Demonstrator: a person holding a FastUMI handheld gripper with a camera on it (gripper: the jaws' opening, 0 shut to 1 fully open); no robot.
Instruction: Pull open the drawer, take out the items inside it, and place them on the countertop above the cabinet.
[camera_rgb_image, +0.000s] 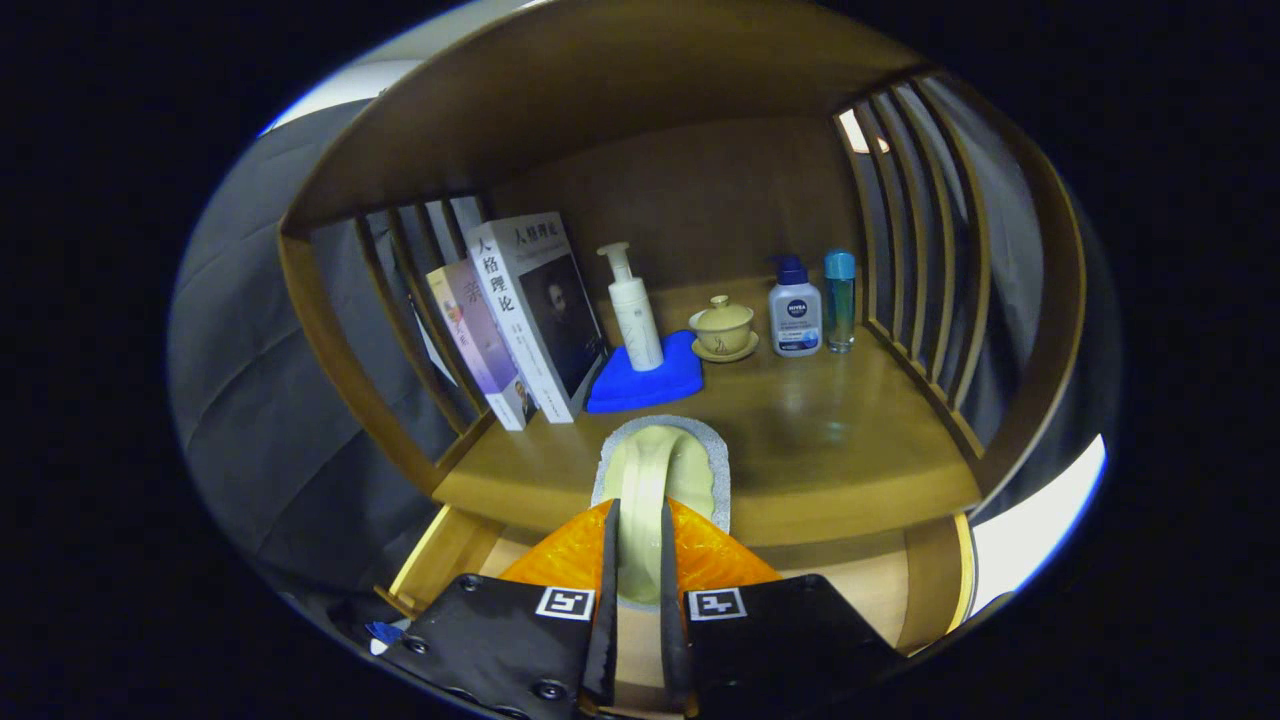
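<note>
Between closed fingers (638, 545): one sponge (660, 470); two books (520, 310).

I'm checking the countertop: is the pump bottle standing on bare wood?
No, the pump bottle stands on a blue pad, while the gripper holds a sponge.

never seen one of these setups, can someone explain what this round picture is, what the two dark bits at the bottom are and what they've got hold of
This is a handheld two-finger gripper, filmed by a wide-angle camera riding on it, looking along the fingers. They are closed on a pale sponge, held over the wooden countertop. Below is the pulled-out drawer. On the countertop stand two books, a white pump bottle on a blue cloth, a lidded cup, a lotion bottle and a slim blue-capped bottle.
</note>
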